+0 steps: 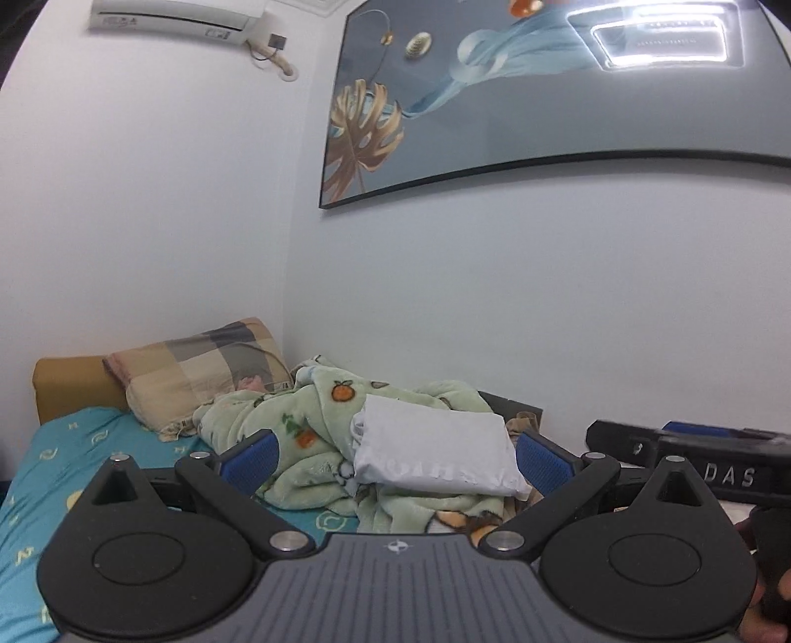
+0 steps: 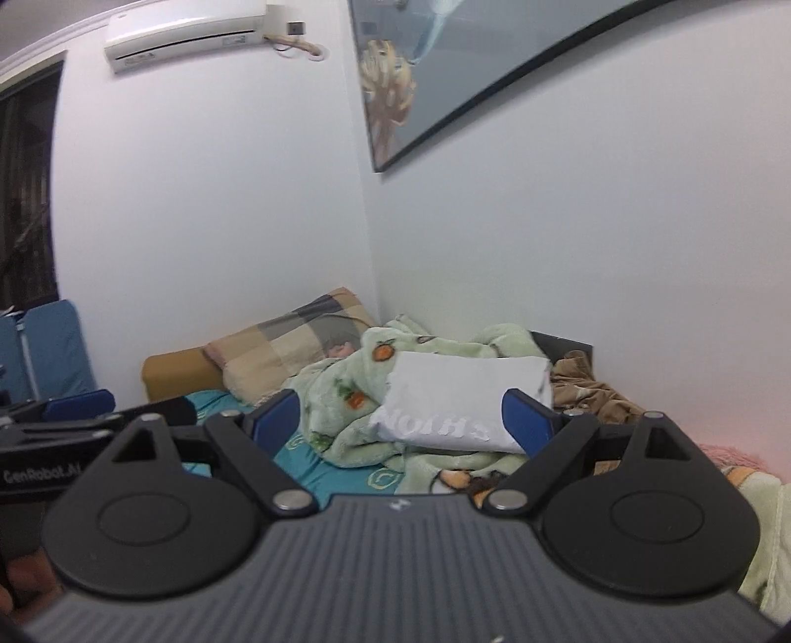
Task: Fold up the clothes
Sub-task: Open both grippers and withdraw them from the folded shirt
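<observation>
A folded white garment (image 1: 435,452) with white lettering lies on top of a crumpled green fleece blanket (image 1: 306,420) on the bed. My left gripper (image 1: 395,457) is held well short of it, open, nothing between its blue pads. The right wrist view shows the same white garment (image 2: 460,400) on the blanket (image 2: 346,381), and my right gripper (image 2: 403,418) stands open and empty, also short of it. At the right edge of the left wrist view the right gripper's body (image 1: 692,455) appears. The left gripper's body (image 2: 64,420) shows at the left of the right wrist view.
A checked pillow (image 1: 197,371) and a mustard headboard (image 1: 64,386) sit at the bed's far left, on a teal sheet (image 1: 59,465). A brown cloth (image 2: 588,390) lies by the wall at right. A large framed picture (image 1: 544,99) and an air conditioner (image 2: 183,34) hang above.
</observation>
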`<state>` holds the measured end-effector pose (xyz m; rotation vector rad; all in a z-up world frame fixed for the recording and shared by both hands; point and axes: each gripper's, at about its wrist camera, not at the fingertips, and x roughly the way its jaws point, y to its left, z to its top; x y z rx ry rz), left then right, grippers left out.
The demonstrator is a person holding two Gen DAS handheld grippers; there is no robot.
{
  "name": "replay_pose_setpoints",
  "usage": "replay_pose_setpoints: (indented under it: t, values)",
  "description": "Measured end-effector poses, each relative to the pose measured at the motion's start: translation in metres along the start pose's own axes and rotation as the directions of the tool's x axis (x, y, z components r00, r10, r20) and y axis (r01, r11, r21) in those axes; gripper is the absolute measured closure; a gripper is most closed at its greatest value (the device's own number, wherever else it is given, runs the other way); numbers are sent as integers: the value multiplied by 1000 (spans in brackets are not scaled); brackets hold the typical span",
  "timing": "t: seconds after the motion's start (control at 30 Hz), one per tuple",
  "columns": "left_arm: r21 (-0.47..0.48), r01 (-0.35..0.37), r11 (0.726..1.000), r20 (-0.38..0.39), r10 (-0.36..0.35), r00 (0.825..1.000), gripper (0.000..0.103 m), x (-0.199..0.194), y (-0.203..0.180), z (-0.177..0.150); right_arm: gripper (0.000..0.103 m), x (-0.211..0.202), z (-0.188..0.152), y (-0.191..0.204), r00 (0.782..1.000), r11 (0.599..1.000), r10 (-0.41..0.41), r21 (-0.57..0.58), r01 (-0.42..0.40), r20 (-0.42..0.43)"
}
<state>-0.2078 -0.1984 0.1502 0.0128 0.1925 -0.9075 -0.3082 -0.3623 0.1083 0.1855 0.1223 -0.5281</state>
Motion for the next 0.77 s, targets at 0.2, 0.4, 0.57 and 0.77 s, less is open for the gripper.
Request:
replay_pose_setpoints:
  t: [0.2,0.4,0.57,0.77]
  values:
    - [-27,-29,999,7,30,1000,0,-36,11,-15,13,-12,-18,9,999,999,-38,13,38,-4]
    - [-43,-35,998,20,36,999,0,-46,20,-17,13,-11,-28,12,999,999,-49,4,50,-21]
    - [-41,-43,998,13,44,999,0,-45,19,-16,13,-11,-27,14,999,999,-42,11,42,-22]
    - [-35,-41,999,6,41,999,0,-46,18,-17,13,-15,-28,14,999,999,-44,17,44,-24]
